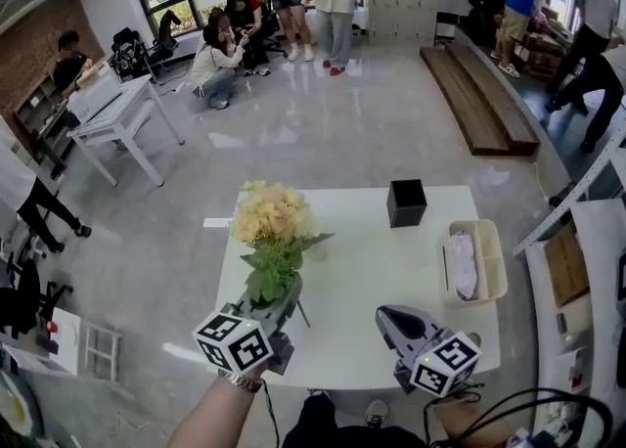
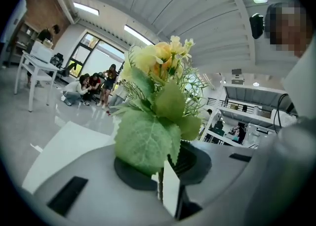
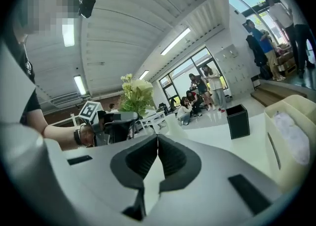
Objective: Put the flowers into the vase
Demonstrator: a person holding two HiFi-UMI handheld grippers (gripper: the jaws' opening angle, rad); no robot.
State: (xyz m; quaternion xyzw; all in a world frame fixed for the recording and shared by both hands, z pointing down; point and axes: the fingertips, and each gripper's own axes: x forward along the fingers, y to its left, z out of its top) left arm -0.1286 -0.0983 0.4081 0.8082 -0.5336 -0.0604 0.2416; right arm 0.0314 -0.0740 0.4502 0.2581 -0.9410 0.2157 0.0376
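Note:
A bunch of pale yellow flowers (image 1: 272,213) with green leaves stands upright above the near left of the white table (image 1: 352,280). My left gripper (image 1: 282,307) is shut on its stem; in the left gripper view the stem (image 2: 160,185) runs down between the jaws and a big leaf (image 2: 143,141) hides the pads. A black square vase (image 1: 407,203) stands at the table's far side, apart from both grippers. My right gripper (image 1: 384,317) hovers at the near right edge, shut (image 3: 157,143) with nothing in it. From the right gripper view, the flowers (image 3: 134,92) and vase (image 3: 238,120) both show.
A beige tray (image 1: 489,250) holding a white cloth sits on the table's right side. Several people stand and crouch on the shiny floor beyond the table. A white desk (image 1: 117,113) is at the far left, wooden benches (image 1: 479,94) at the far right.

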